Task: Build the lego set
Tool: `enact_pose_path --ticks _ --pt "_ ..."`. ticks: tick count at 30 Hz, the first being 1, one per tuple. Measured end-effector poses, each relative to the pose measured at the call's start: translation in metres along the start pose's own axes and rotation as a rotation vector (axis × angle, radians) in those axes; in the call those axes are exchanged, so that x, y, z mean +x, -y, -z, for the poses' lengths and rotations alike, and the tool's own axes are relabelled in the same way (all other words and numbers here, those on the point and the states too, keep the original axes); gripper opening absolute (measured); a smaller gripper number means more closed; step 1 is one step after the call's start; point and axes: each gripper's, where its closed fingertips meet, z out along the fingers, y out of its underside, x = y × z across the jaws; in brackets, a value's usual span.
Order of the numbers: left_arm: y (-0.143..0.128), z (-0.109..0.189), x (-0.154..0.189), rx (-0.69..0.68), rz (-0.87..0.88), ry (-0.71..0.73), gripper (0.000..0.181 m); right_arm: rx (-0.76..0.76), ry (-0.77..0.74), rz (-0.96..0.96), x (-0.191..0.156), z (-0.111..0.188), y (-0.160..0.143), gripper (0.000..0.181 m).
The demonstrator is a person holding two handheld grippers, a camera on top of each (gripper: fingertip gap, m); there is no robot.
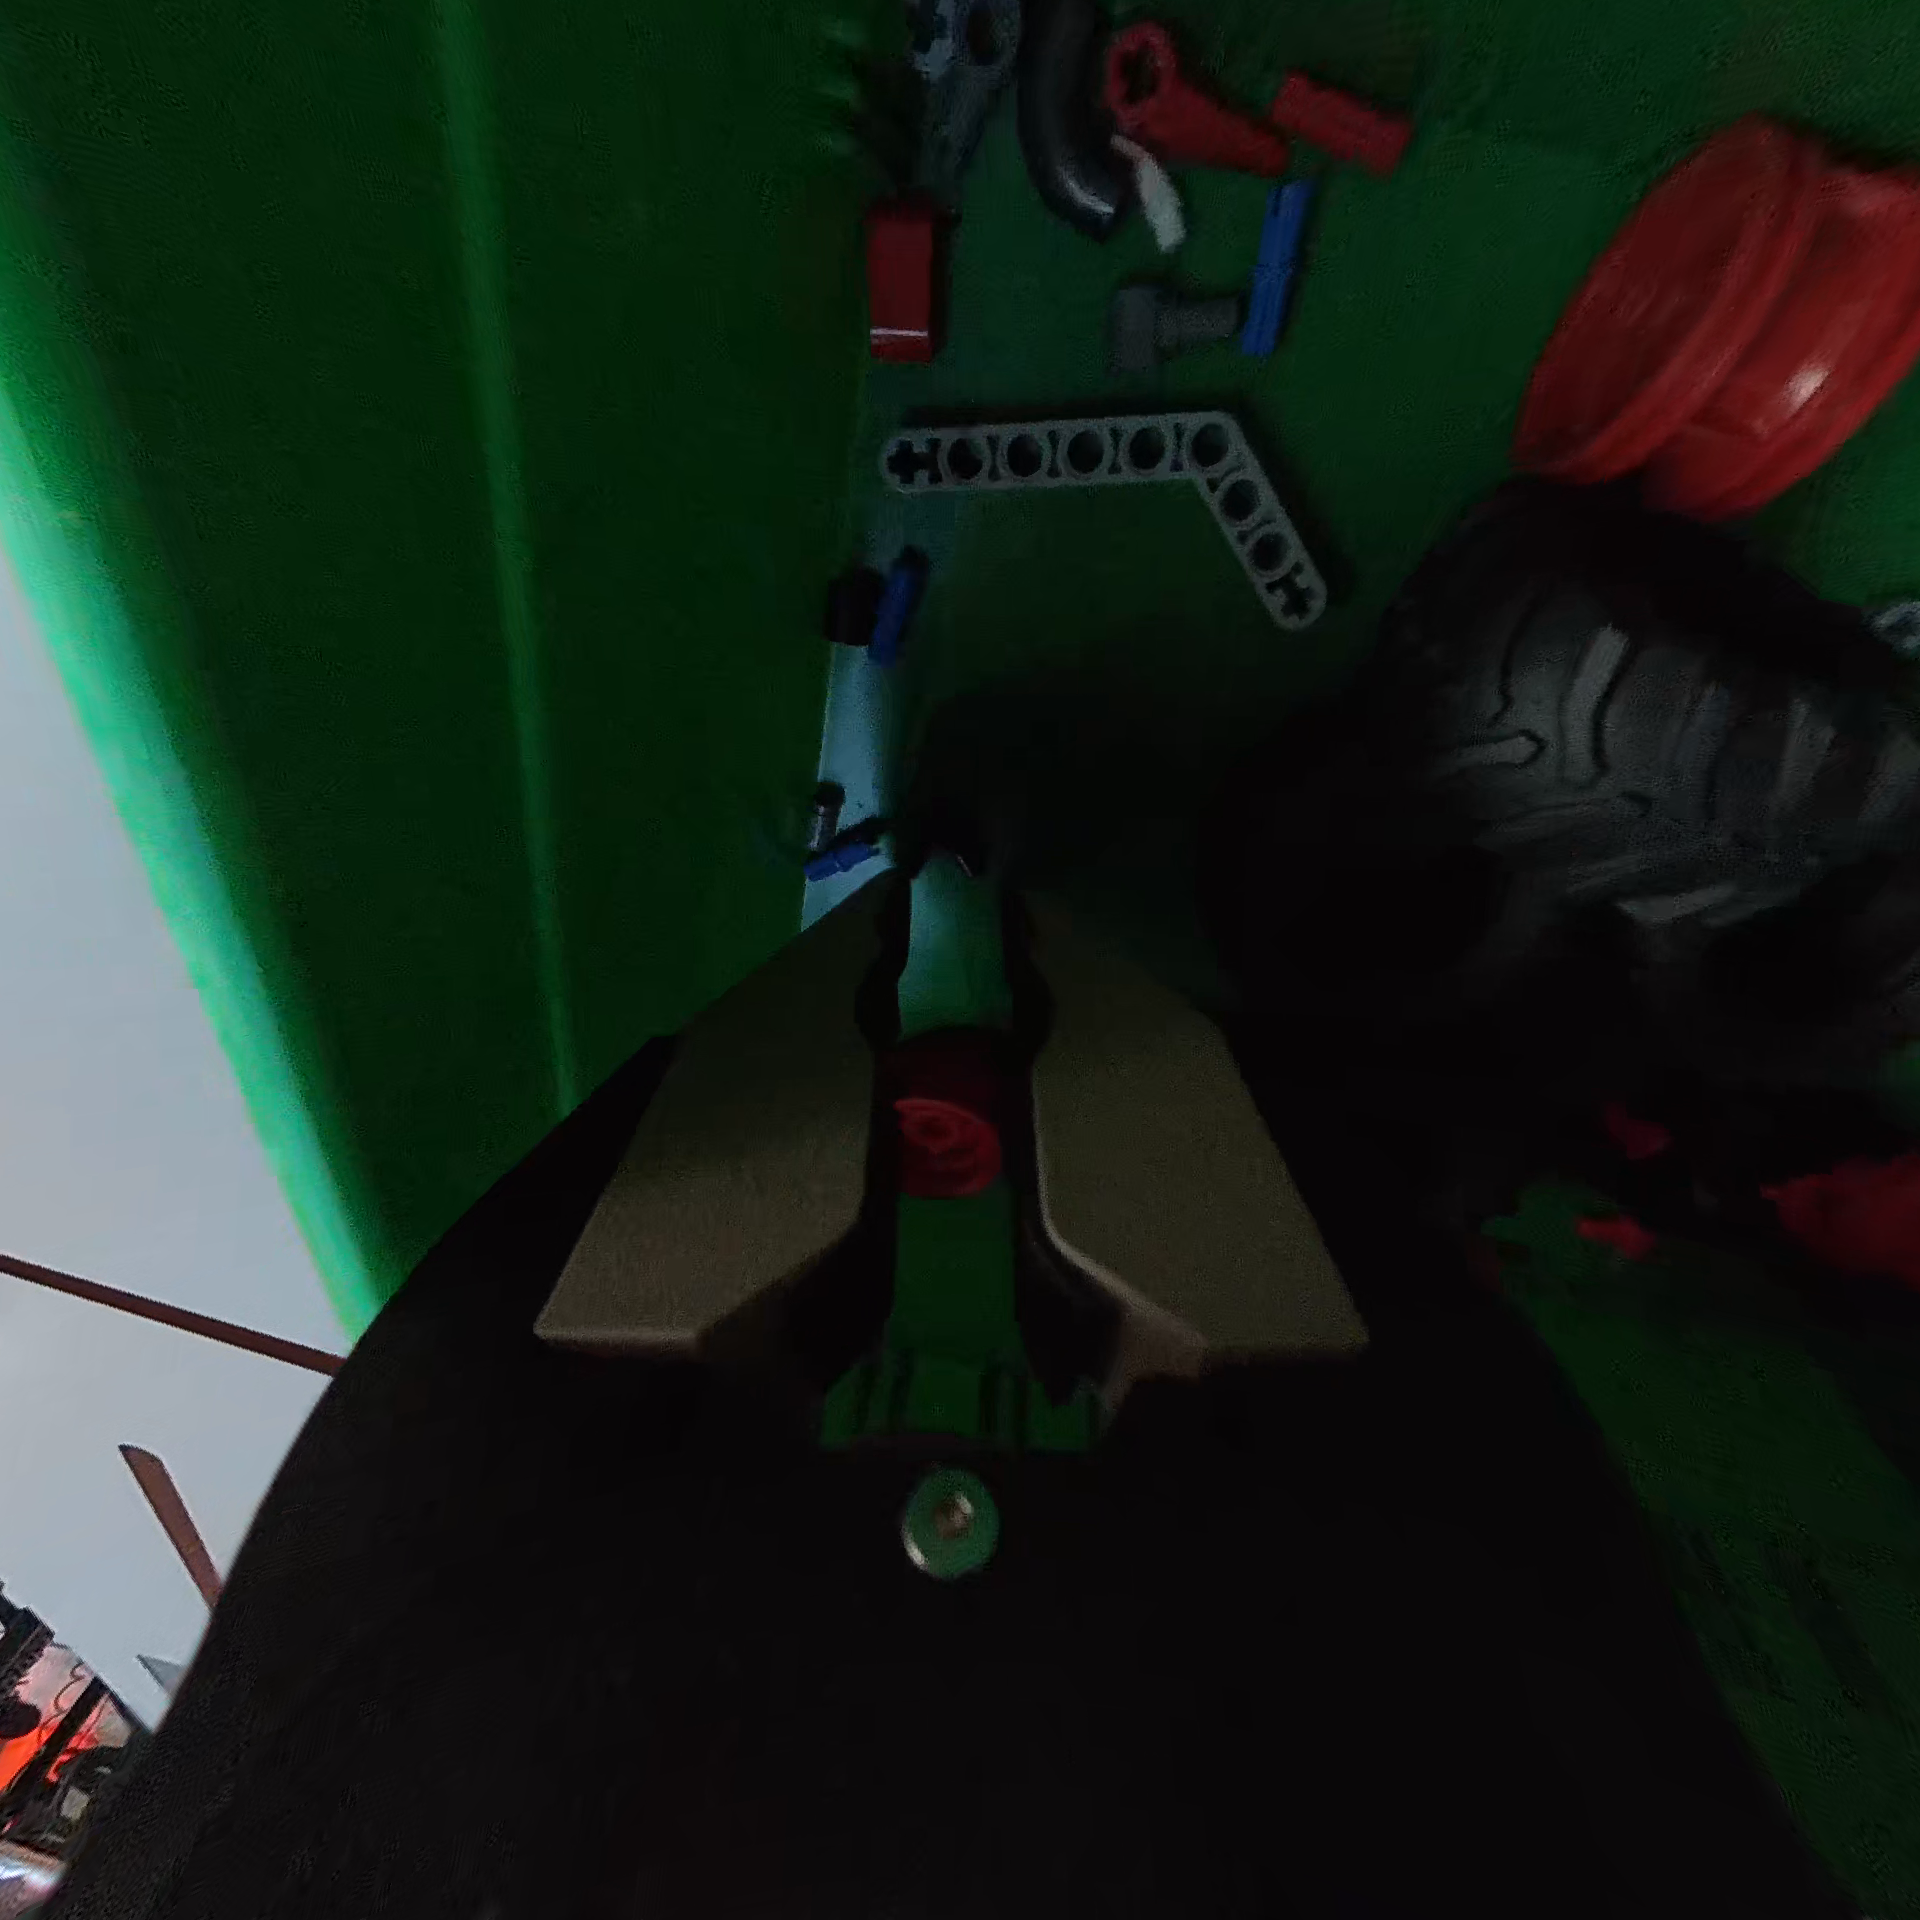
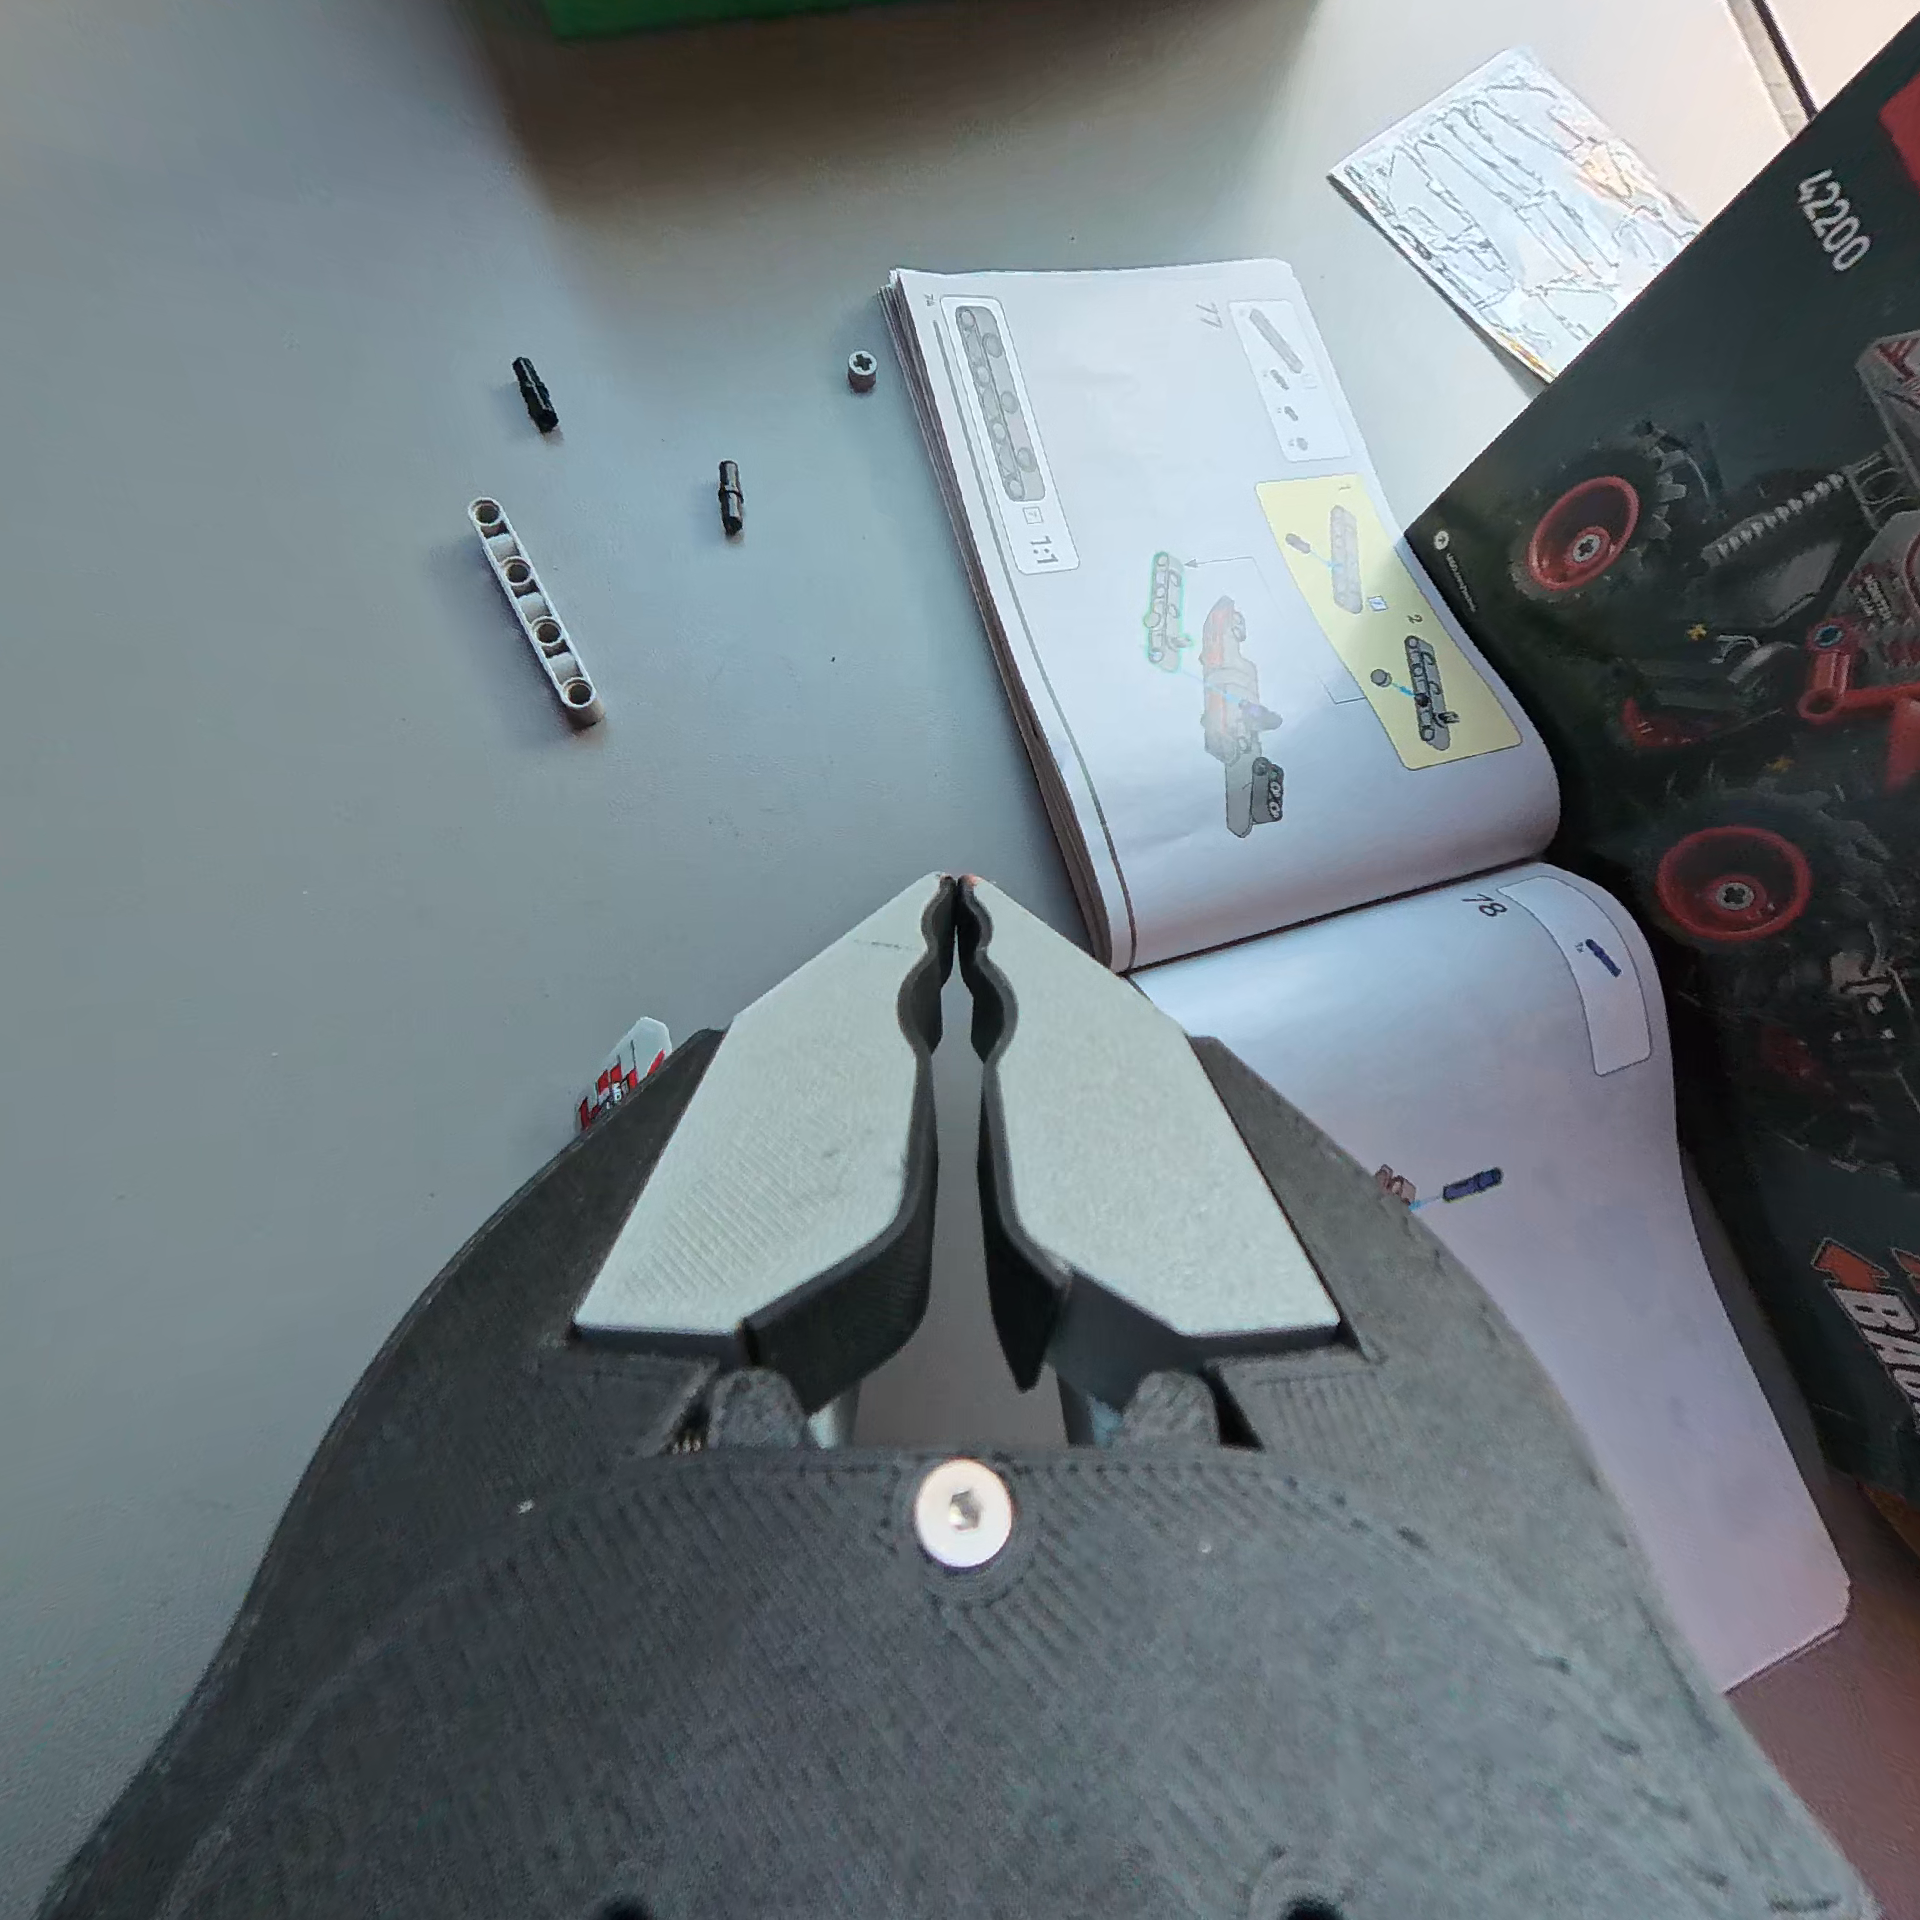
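Observation:
In the left wrist view my left gripper [image 1: 958, 894] is low inside a green bin [image 1: 623, 520], its jaws a little apart with the bin floor showing between them. A small red round piece [image 1: 948, 1135] lies on the floor under the gap, apart from the fingers. Ahead lie a grey bent beam [image 1: 1112, 468], blue pins [image 1: 896, 618] and red parts [image 1: 902, 278]. In the right wrist view my right gripper [image 2: 954, 885] is shut and empty above the grey table [image 2: 260, 831]. A grey straight beam [image 2: 535, 613], two black pins [image 2: 535, 393] [image 2: 732, 499] and a small grey bush [image 2: 862, 369] lie ahead on the left.
A black tyre [image 1: 1662, 769] and a red wheel rim [image 1: 1745, 322] crowd the bin's right side. On the table an open instruction booklet [image 2: 1195, 623], the set's box [image 2: 1766, 727] and a sticker sheet [image 2: 1517, 197] lie at the right. A small striped piece [image 2: 623, 1070] lies by the gripper. My hands' fingertips stand some 45 cm from each other. The small grey bush [image 2: 862, 369] lies some 15 cm from my right tips, 30 cm from my left tips.

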Motion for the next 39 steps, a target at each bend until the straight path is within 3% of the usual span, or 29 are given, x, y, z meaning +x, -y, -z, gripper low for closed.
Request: enact_pose_path --ticks 1,19,28,30,33,36,39 --pt "0.0 0.0 0.0 0.0 0.005 -0.002 0.015 0.001 0.0 0.001 0.0 0.0 0.0 0.0" --pt "0.009 0.0 0.003 -0.019 0.141 -0.026 0.001 0.014 -0.001 0.037 -0.007 0.004 0.006 0.0" --pt "0.005 0.003 0.001 0.005 0.132 0.07 0.001 0.024 -0.005 0.047 -0.009 0.006 0.009 0.0" --pt "0.003 0.016 0.002 0.018 0.135 0.095 0.002 0.025 -0.006 0.049 -0.009 0.006 0.01 0.0" --pt "0.016 0.063 0.006 0.13 0.132 0.167 0.002 0.028 -0.01 0.05 -0.009 0.007 0.01 0.0" --pt "0.051 0.121 0.034 0.255 0.042 0.242 0.002 0.035 -0.01 0.051 -0.009 0.008 0.012 0.0" --pt "0.107 0.158 0.094 0.356 -0.14 0.269 0.002 0.032 -0.012 0.059 -0.01 0.008 0.012 0.0"
